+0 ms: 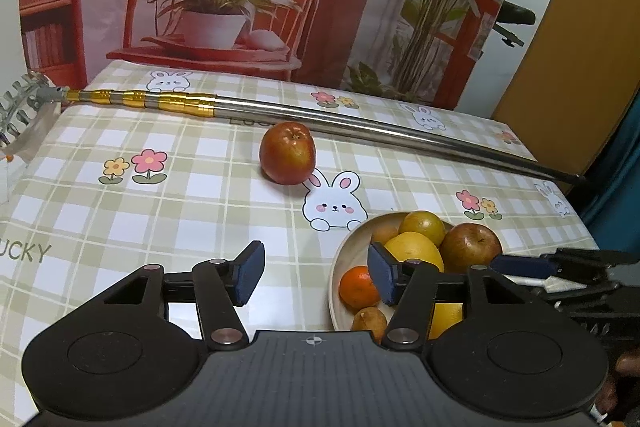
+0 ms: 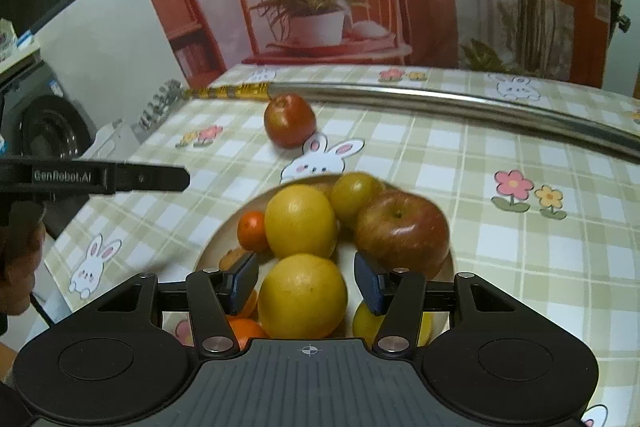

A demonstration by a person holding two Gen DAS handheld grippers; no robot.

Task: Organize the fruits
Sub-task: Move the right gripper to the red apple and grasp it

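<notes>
You are holding the left gripper low over the checked tablecloth, its jaws standing apart with nothing between them; the right-hand pad is overlapping the near-left rim of the bowl in that view. No earlier view is given, so only this gap can be told.

You are holding the right gripper over the bowl, its jaws a moderate way apart, with a yellow citrus sitting between the blue pads; the pads seem just clear of the peel, though whether they are touching it you cannot tell from this angle.

The bowl is carrying the fruit: a second yellow citrus farther in, a red apple to the right, a small orange to the left.

One red apple is lying alone on the cloth, far from the bowl and to its left, beside a printed rabbit and just near of a long metal pole that is stretching across the table.
</notes>
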